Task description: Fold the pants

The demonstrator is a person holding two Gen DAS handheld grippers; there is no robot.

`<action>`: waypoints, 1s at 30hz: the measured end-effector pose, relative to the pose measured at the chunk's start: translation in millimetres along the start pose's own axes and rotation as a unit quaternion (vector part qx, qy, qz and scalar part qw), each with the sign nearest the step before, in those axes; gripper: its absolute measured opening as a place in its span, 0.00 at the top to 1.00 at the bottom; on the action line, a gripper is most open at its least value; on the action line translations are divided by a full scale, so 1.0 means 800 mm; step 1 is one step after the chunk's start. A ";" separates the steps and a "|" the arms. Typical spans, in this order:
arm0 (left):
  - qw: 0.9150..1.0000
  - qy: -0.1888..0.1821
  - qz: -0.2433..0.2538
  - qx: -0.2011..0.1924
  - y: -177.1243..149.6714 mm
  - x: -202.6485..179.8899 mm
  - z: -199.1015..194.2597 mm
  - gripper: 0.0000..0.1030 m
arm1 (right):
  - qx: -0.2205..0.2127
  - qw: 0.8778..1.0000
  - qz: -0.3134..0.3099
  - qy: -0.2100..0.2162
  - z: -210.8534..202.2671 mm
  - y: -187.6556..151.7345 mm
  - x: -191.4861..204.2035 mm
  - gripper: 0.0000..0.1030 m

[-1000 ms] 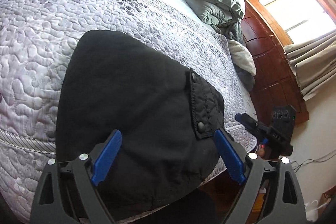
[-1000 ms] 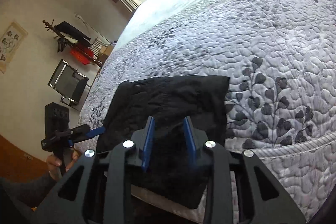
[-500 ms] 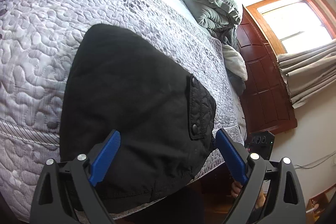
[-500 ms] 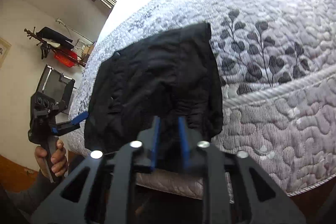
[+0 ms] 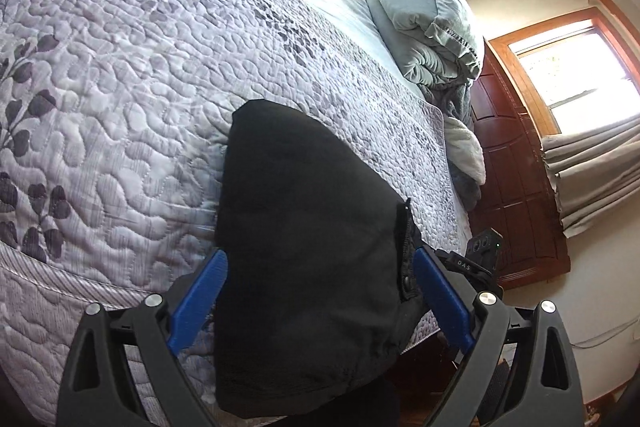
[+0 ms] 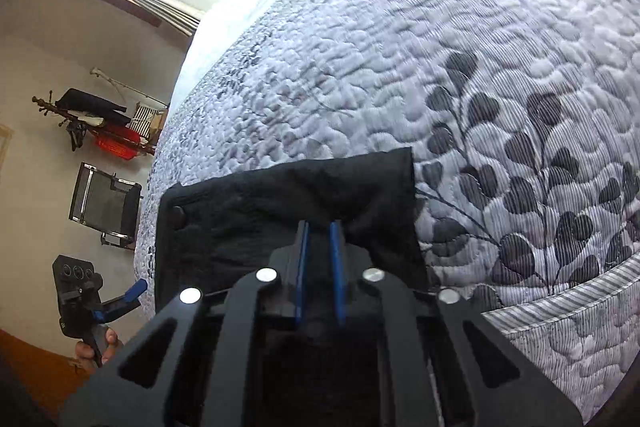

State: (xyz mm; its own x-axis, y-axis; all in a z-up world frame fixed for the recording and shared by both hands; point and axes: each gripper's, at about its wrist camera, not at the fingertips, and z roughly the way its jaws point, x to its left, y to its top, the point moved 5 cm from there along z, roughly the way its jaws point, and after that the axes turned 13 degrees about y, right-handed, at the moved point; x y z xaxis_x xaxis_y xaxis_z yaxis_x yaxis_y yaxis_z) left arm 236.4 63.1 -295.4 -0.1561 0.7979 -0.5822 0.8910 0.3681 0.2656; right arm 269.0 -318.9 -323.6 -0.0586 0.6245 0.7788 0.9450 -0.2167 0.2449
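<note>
The right gripper (image 6: 319, 227) is pinching the black pants (image 6: 280, 203) lying on the bed (image 6: 440, 47), while the left gripper (image 5: 320, 261) is hanging wide-jawed, gripping nothing.

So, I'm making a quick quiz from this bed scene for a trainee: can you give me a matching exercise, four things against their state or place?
Things:
1. left gripper
2. right gripper
3. black pants
4. green duvet

States or places:
A. bunched up at the far end of the bed
B. fingers spread wide, astride the cloth
C. folded, lying at the near edge of the quilt
D. fingers nearly together, pinching cloth

Pairs: 1-B, 2-D, 3-C, 4-A
</note>
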 end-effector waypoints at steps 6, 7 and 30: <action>0.999 0.009 -0.019 0.026 0.017 0.035 0.016 0.08 | -0.012 1.000 -0.009 0.010 -0.036 -0.009 0.015 0.58; 0.999 0.013 -0.017 0.026 0.019 0.040 0.015 0.08 | -0.020 0.999 -0.024 0.006 -0.046 -0.011 0.026 0.53; 0.994 -0.018 0.010 0.106 0.008 0.046 0.028 0.07 | 0.007 0.999 0.008 0.045 -0.085 -0.105 0.014 0.37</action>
State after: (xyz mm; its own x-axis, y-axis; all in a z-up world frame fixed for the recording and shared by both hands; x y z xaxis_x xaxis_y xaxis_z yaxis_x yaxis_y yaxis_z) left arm 245.7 83.9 -332.1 -0.1253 0.7847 -0.6071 0.9642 0.2405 0.1118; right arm 167.3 -344.8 -296.5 -0.0720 0.5514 0.8311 0.9502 -0.2153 0.2251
